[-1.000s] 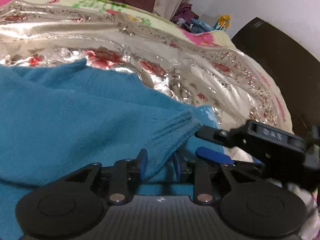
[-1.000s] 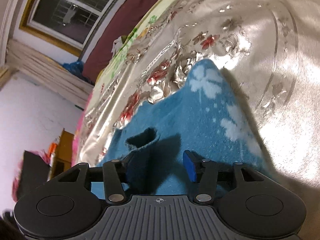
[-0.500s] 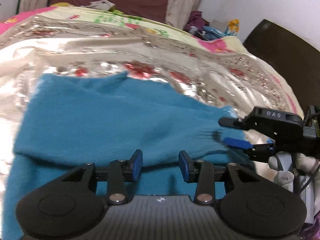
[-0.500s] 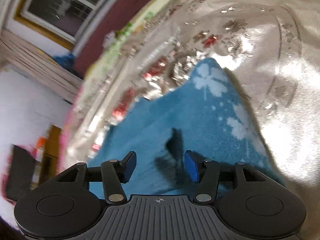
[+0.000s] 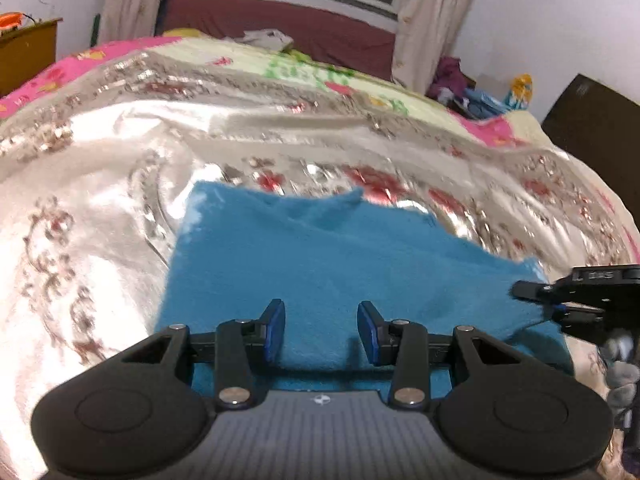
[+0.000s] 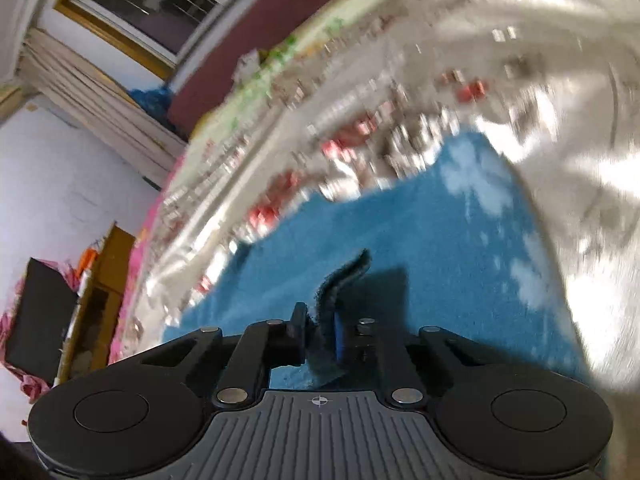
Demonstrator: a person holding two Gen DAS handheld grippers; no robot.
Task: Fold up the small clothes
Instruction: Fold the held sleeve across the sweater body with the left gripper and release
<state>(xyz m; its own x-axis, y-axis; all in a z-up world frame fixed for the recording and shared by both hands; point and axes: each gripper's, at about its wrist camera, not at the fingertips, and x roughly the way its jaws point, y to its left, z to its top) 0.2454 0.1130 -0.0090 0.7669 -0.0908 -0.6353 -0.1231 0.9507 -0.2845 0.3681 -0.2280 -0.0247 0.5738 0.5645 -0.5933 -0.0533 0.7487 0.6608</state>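
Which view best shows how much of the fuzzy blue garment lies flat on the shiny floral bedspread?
The left wrist view: the fuzzy blue garment shows nearly whole there, spread across the shiny floral bedspread. The right wrist view is blurred and shows only part of it, with a fold pinched in the right tool.

Both cams ride low on their grippers, angled down across the bed. They share the fuzzy blue knit garment (image 5: pixel 328 256) (image 6: pixel 420 248) and shiny floral satin bedspread (image 5: pixel 92 184) (image 6: pixel 560 80); right view's rolled sideways.
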